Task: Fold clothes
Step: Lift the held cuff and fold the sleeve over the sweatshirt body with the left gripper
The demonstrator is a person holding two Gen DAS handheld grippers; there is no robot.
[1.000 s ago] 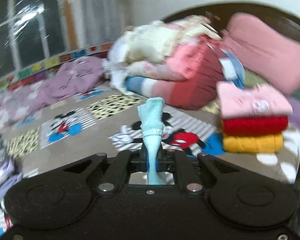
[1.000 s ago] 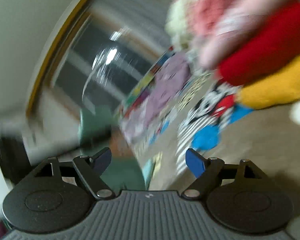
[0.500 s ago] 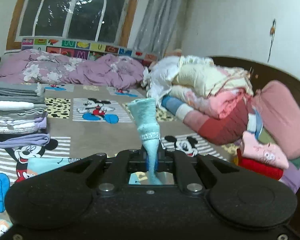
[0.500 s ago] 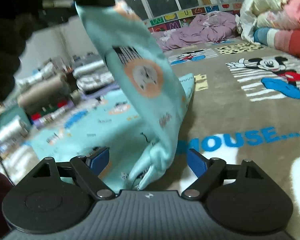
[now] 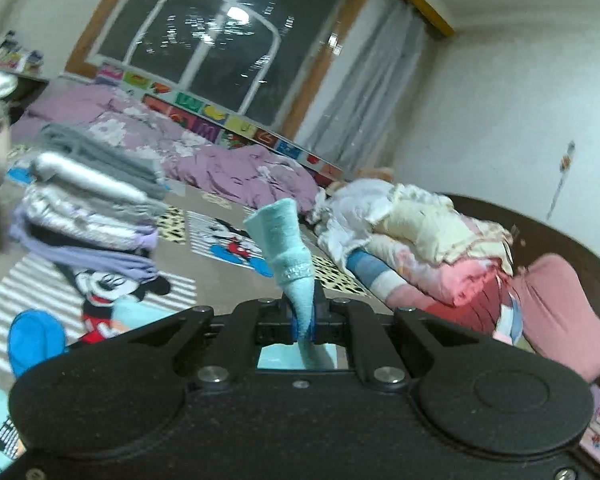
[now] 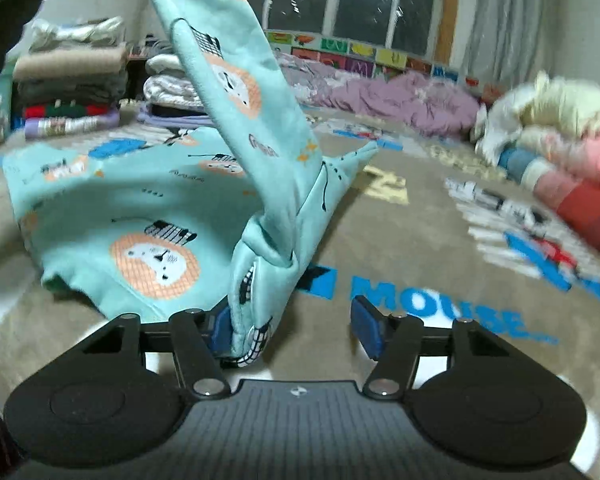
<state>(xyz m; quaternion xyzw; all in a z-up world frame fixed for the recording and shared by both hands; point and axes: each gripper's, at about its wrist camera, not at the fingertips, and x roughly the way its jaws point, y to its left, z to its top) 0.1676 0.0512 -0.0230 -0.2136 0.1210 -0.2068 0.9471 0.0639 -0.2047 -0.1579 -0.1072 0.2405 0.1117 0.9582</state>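
Left gripper (image 5: 305,322) clamped tight on a cuff of the teal garment (image 6: 160,216). Right gripper (image 6: 296,326) jaws closing, a bunched fold between them against the 9 o'clock pad only. Garment body spread on the bed (image 6: 420,240) toward 10 o'clock, one strip lifted.

We see the garment (image 6: 148,216) spread on the bed (image 6: 400,248), one part rising up to the left. Behind it to the left stand stacks of folded clothes (image 6: 72,92); a heap of bedding (image 6: 560,148) lies to the right.
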